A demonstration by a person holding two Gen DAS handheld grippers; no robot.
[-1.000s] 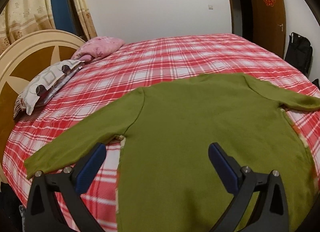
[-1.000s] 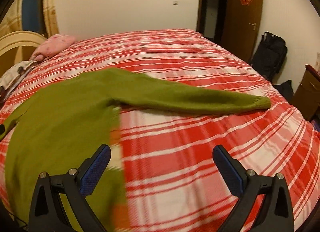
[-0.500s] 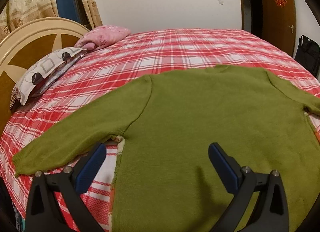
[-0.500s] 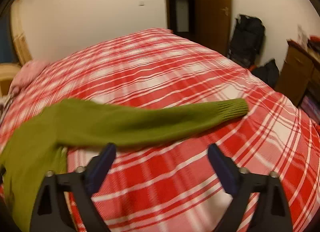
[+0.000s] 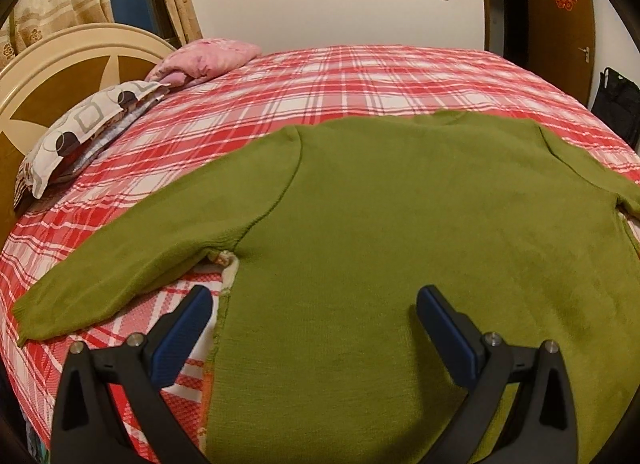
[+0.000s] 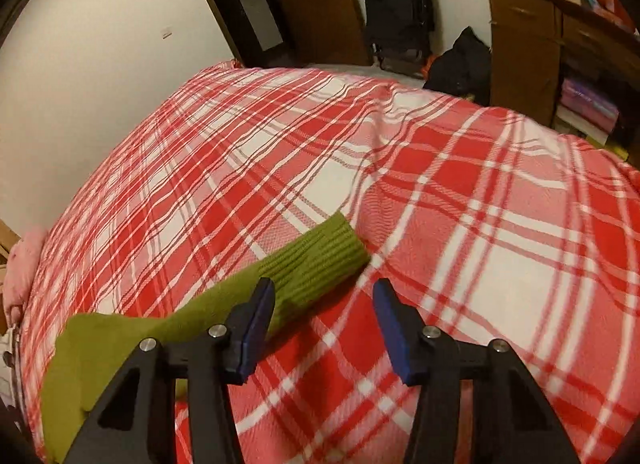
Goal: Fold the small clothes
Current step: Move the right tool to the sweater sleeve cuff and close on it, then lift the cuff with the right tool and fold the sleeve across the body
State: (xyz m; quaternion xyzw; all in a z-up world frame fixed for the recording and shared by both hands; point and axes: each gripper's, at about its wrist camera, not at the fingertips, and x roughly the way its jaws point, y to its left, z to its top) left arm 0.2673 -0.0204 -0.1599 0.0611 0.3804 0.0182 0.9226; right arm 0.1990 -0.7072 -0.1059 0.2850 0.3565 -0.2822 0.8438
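A green knitted sweater (image 5: 400,224) lies flat on the red plaid bed (image 5: 360,80), sleeves spread out to both sides. My left gripper (image 5: 312,304) is open and empty, hovering over the sweater's lower body near the left armpit. In the right wrist view the ribbed cuff (image 6: 320,260) of the right sleeve lies just ahead of my right gripper (image 6: 324,304). That gripper is open and empty, its left finger (image 6: 256,320) over the sleeve.
Patterned pillows (image 5: 80,132) and a pink bundle (image 5: 208,60) lie by the headboard (image 5: 60,68) at the left. A wooden door (image 5: 564,16), black bags (image 6: 400,8) and a wooden cabinet (image 6: 528,60) stand past the bed's far edge.
My right gripper has swung right and closed in on the sleeve cuff, its fingers narrower than before. My left gripper has stayed wide open and shifted slightly over the sweater body.
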